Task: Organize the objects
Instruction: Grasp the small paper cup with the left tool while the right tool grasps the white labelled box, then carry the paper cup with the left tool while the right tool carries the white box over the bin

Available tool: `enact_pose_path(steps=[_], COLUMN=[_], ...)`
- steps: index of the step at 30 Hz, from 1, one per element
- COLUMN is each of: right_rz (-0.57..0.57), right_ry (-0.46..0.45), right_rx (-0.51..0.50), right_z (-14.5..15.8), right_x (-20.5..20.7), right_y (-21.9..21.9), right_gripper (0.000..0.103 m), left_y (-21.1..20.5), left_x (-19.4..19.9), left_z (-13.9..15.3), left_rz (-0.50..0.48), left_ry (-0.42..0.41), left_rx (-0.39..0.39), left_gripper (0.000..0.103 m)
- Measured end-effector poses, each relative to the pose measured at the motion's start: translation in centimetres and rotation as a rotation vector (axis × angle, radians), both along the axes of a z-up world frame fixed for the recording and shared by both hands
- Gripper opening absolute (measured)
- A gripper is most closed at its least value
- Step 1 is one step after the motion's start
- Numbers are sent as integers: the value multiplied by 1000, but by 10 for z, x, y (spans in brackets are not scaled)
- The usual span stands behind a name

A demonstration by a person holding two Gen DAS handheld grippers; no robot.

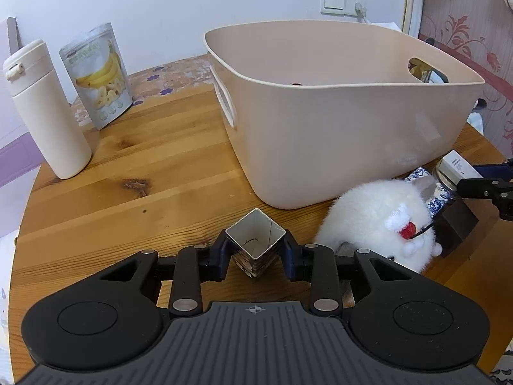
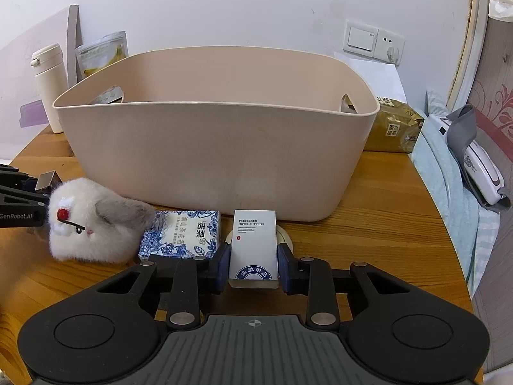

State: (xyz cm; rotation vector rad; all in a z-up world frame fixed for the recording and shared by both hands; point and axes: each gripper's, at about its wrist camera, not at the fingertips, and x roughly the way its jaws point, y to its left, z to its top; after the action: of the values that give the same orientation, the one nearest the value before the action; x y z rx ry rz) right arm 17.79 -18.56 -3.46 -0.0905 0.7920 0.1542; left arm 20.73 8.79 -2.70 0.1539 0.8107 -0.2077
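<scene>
Your left gripper (image 1: 255, 252) is pinching an open-topped square carton (image 1: 255, 243) near the table's (image 1: 134, 173) front edge. Your right gripper (image 2: 253, 268) is clamping a white hotel-supplies box (image 2: 254, 247), just before the beige bin (image 2: 211, 157), beside the plush toy (image 2: 93, 221).

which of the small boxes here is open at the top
The small square cardboard box clamped in the left gripper: its top gapes, showing a hollow inside. The white hotel supplies box in the right gripper and the blue-and-white floral box are closed.
</scene>
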Motion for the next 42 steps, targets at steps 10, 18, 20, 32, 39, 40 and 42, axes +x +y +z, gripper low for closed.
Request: enact_pose_path(steps=[10, 18, 20, 32, 39, 40, 42], right_rz=[-12, -6, -4, -43, -55, -55, -54], right_ry=[-30, -65, -76, -152, -199, -207, -219], right_rx=[0, 9, 11, 12, 0, -2, -6], right_z=[11, 24, 28, 48, 63, 65, 70], right_x=[-16, -32, -36, -55, -58, -58, -57], right_y=[-5, -8, -8, -20, -23, -23, -23], right_gripper=[30, 30, 30, 30, 30, 30, 30], left_y=[-8, -16, -16, -14, -11, -11, -10], left_x=[-18, -36, -40, -58, -61, -61, -60], left_z=[18, 37, 42, 77, 98, 101, 107], left_rz=[-28, -48, -47, -48, -59, -61, -61], left_ry=[-50, -97, -111, -202, -258, -264, -278], left_rx=[15, 21, 20, 4, -7, -7, -5], left_gripper=[33, 33, 33, 33, 33, 33, 33])
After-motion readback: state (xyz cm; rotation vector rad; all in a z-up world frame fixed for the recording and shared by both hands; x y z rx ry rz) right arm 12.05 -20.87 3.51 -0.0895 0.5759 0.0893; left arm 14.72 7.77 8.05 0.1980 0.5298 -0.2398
